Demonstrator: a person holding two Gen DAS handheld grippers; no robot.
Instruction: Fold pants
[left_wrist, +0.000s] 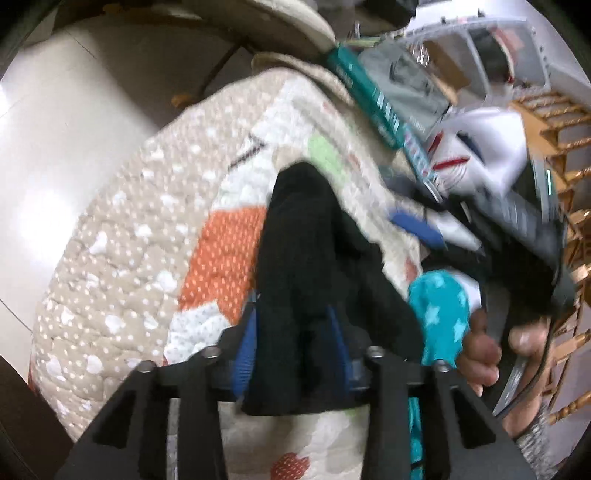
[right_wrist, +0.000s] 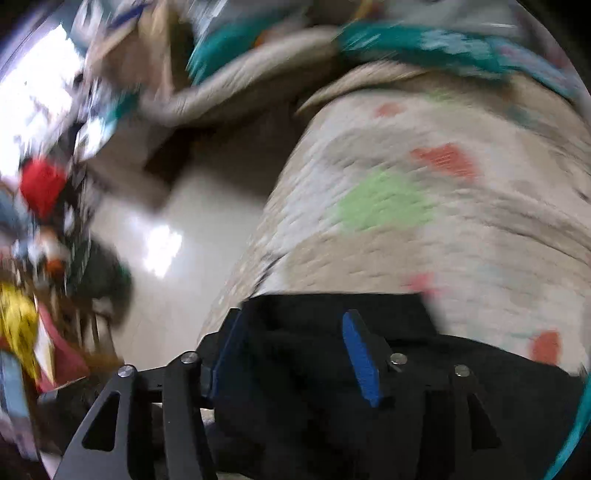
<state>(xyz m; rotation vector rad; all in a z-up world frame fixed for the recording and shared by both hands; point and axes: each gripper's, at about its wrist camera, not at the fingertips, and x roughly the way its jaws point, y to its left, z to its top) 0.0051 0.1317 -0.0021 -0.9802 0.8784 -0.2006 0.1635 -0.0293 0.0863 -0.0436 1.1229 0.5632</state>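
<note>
A: Pants (left_wrist: 317, 266), black, hang bunched from the left claw (left_wrist: 293, 332) and run forward and away from it over the patterned quilt (left_wrist: 122, 258).

B: And the right claw (right_wrist: 295, 350)?

A: Same cloth lies flat across its blue pads (right_wrist: 360, 354), spreading off to the right side. Both claws look narrowed onto fabric, with nothing else between the fingers.

B: So which one is nearer?

A: Neither; each already grips. Judging by that, the fold turns on the cloth strung between them, long axis claw to claw. The right view is blurred, so edges are uncertain.
</note>
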